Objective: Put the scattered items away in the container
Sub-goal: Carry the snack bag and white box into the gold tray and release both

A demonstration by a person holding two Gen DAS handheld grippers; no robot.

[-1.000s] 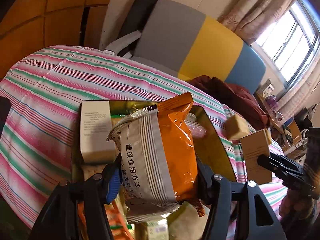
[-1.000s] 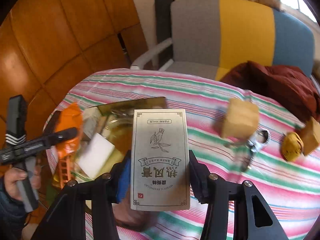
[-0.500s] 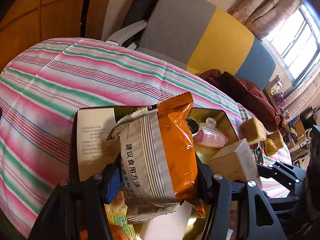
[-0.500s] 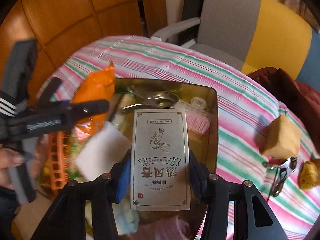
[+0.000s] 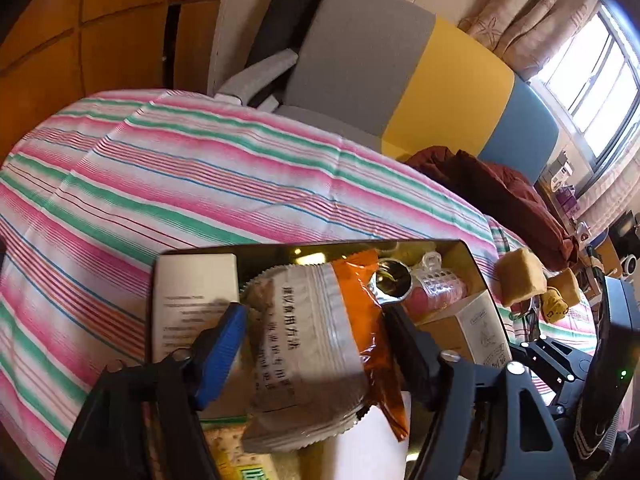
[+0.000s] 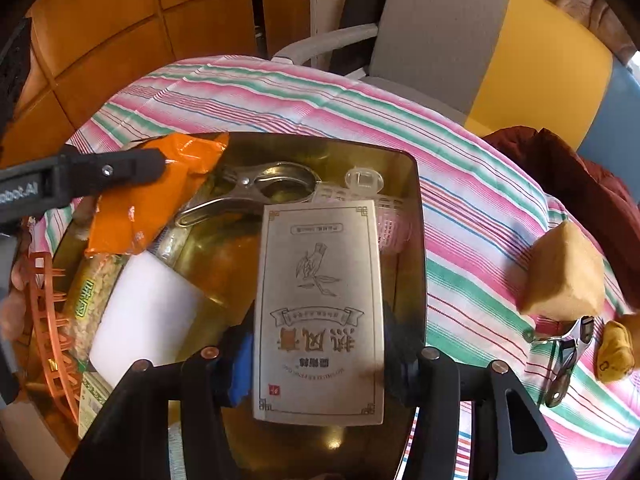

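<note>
Both grippers have moved over the gold tin (image 6: 412, 184): left gripper (image 5: 316, 344) fingers loosened around the snack packet (image 5: 316, 344), right gripper (image 6: 320, 356) clamping the tea box (image 6: 320, 304) (tin floor mostly hidden).

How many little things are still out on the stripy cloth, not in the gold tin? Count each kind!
Tan blocks: 2
Yellow soft toy: 1
Metal clip: 1
Total: 4
</note>
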